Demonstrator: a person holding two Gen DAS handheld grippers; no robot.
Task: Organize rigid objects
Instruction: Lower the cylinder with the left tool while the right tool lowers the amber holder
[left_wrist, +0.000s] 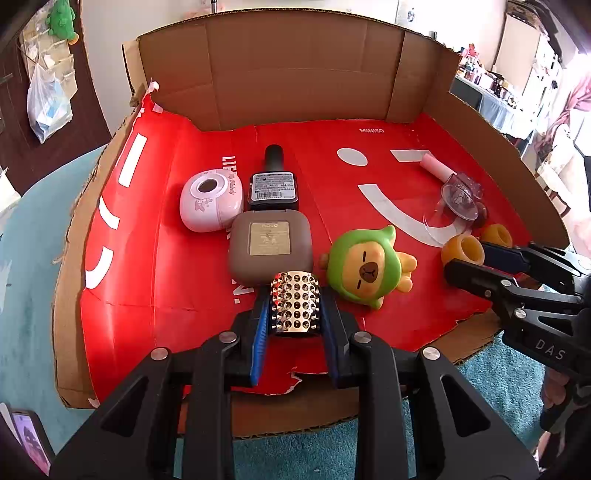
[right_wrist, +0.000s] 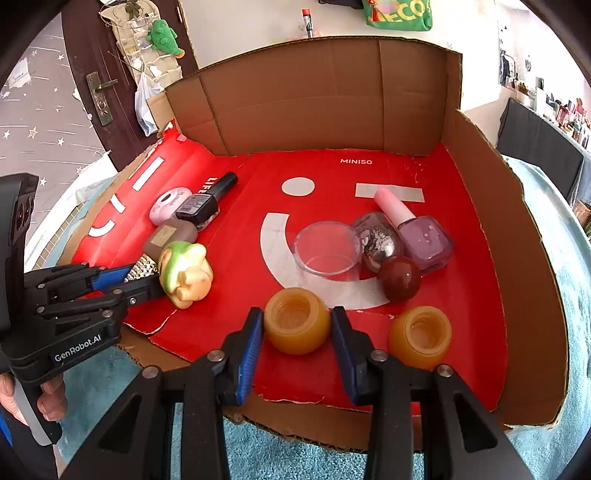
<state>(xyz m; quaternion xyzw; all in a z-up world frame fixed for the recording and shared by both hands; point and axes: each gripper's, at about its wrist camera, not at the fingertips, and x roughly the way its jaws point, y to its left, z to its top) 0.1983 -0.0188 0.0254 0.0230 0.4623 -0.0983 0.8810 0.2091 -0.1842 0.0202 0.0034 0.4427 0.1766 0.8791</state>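
We see a flattened cardboard box (left_wrist: 92, 266) lined with a red printed sheet (right_wrist: 325, 173), and many small objects lie on it. Our left gripper (left_wrist: 295, 306) has its two blue pads pressed against the sides of a studded silver cylinder (left_wrist: 294, 303), so it grips this piece near the front edge of the sheet; the cylinder touches a taupe square compact (left_wrist: 270, 246) just behind it. Behind the compact there are a black nail polish bottle (left_wrist: 274, 186) and a white-pink round case (left_wrist: 211, 203), close together. To the right of the cylinder a green and yellow figurine (left_wrist: 364, 266) lies on its side. Our right gripper (right_wrist: 297, 321) stands around an amber round cup (right_wrist: 297, 320); the fingers are just beside its two sides, but we cannot tell if they really press it. A second amber cup (right_wrist: 420, 331) sits near on the right. Further back we find a clear glass dish (right_wrist: 327, 249), a dark red ball (right_wrist: 399, 277), a glittery lid (right_wrist: 377, 240) and a lilac nail polish bottle (right_wrist: 424, 240) with a pink cap.
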